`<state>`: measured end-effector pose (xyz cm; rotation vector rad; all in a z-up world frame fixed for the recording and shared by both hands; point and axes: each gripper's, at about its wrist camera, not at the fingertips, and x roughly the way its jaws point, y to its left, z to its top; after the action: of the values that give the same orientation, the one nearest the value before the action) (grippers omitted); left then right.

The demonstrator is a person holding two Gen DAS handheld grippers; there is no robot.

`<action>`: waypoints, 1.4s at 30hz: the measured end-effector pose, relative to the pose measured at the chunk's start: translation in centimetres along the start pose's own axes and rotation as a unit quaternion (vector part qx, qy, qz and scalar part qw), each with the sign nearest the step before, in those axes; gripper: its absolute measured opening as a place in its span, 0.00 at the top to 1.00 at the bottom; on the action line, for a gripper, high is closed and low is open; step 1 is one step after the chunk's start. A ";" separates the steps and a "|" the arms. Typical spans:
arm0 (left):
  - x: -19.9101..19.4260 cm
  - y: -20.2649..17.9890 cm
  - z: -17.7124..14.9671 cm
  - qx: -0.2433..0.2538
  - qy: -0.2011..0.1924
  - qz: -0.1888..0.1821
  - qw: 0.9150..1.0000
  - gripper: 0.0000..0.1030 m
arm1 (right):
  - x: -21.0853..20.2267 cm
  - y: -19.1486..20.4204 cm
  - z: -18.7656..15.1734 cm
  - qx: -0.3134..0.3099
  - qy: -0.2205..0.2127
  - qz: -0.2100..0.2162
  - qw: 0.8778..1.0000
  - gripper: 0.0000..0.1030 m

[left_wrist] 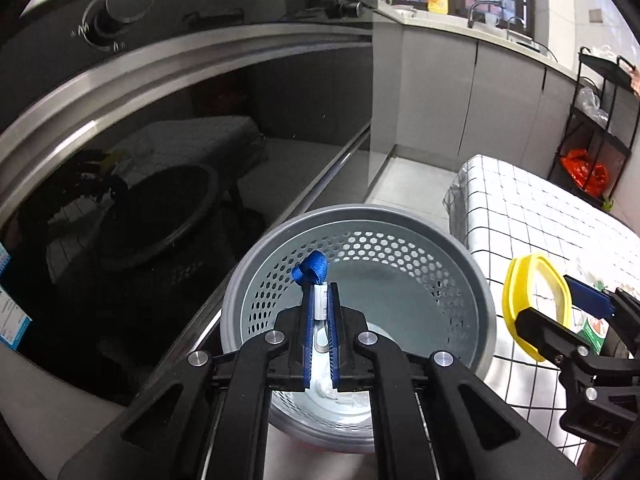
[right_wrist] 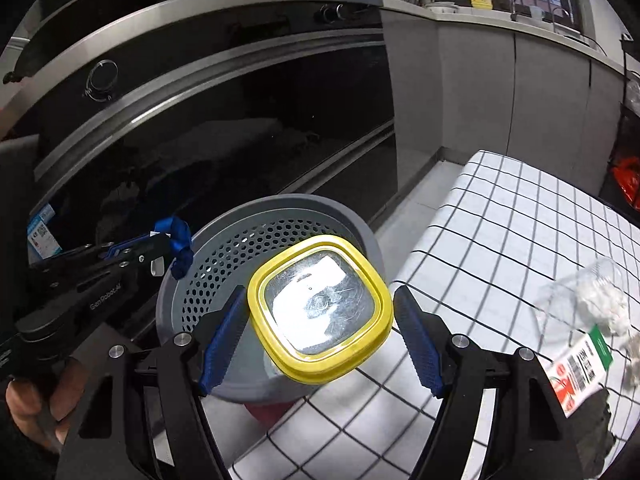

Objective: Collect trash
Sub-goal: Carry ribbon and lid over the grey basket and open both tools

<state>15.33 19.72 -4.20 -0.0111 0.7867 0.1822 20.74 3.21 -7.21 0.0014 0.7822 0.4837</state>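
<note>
— So, where is the trash?

— Two pieces are up in the air. A small white plastic piece with a blue ribbon loop [left_wrist: 311,273] sits over the open mouth of the grey perforated bin [left_wrist: 478,280], pinched between the jaws of the left gripper [left_wrist: 321,312], which are pressed together on it. A yellow-rimmed lid [right_wrist: 320,312] with a clear middle hangs over the near edge of the bin, between the spread jaws of the right gripper [right_wrist: 320,336].

— Is the lid gripped?

— The blue pads [right_wrist: 224,336] stand at its two sides; the left one looks to touch the rim, the right one I cannot tell.

— And around them?

— The bin stands on the floor, just beside a tabletop [right_wrist: 500,216] with a white black-checked cloth. On the cloth lie a crumpled clear wrapper [right_wrist: 592,296] and a red, white and green carton [right_wrist: 576,368]. Behind the bin runs a dark glass oven front [right_wrist: 224,120].
</note>
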 end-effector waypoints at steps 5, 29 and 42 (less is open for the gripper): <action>1.3 0.4 0.0 -0.005 0.015 0.001 1.000 0.93 | 2.2 0.6 0.7 -0.002 0.012 0.006 1.000 0.31; 2.7 2.0 -0.1 -0.029 0.049 -0.010 0.998 0.71 | 4.6 0.3 1.6 0.015 0.025 0.013 0.999 0.24; 2.1 2.5 0.0 -0.037 0.035 -0.005 0.999 0.52 | 4.1 0.9 1.4 0.005 0.022 0.003 1.000 0.24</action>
<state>16.37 22.51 -5.49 -0.0919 0.8500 0.2012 23.79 5.98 -8.83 0.0035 0.8274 0.4866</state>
